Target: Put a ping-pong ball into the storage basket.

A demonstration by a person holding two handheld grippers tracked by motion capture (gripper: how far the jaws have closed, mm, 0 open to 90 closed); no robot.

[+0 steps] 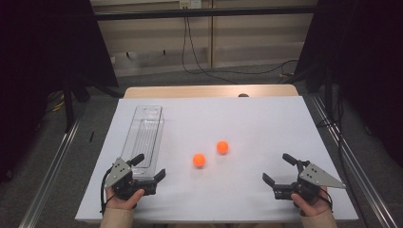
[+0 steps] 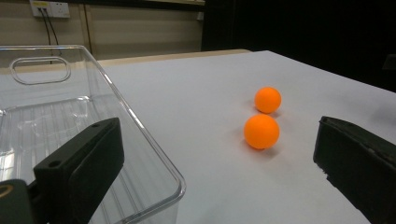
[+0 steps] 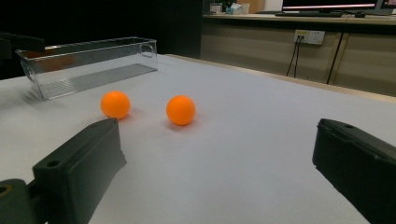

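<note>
Two orange balls lie near the middle of the white table: one point(image 1: 199, 160) closer to me, the other point(image 1: 222, 147) just beyond it to the right. My left gripper point(image 1: 149, 167) is open at the front left, its jaws straddling the near end of a clear plastic bin point(image 1: 145, 137). In the left gripper view the bin's rim point(image 2: 140, 126) runs between the jaws, with both balls point(image 2: 261, 131) point(image 2: 267, 100) ahead on the right. My right gripper point(image 1: 276, 167) is open and empty at the front right. Its view has the balls point(image 3: 115, 104) point(image 3: 180, 110) ahead and the bin point(image 3: 88, 65) behind them.
A white sheet point(image 1: 256, 123) covers the table, leaving a wooden strip point(image 1: 209, 91) bare along the far edge. The bin is long, empty and has a handle cut-out point(image 2: 39, 70) at its far end. Cables trail on the floor beyond the table.
</note>
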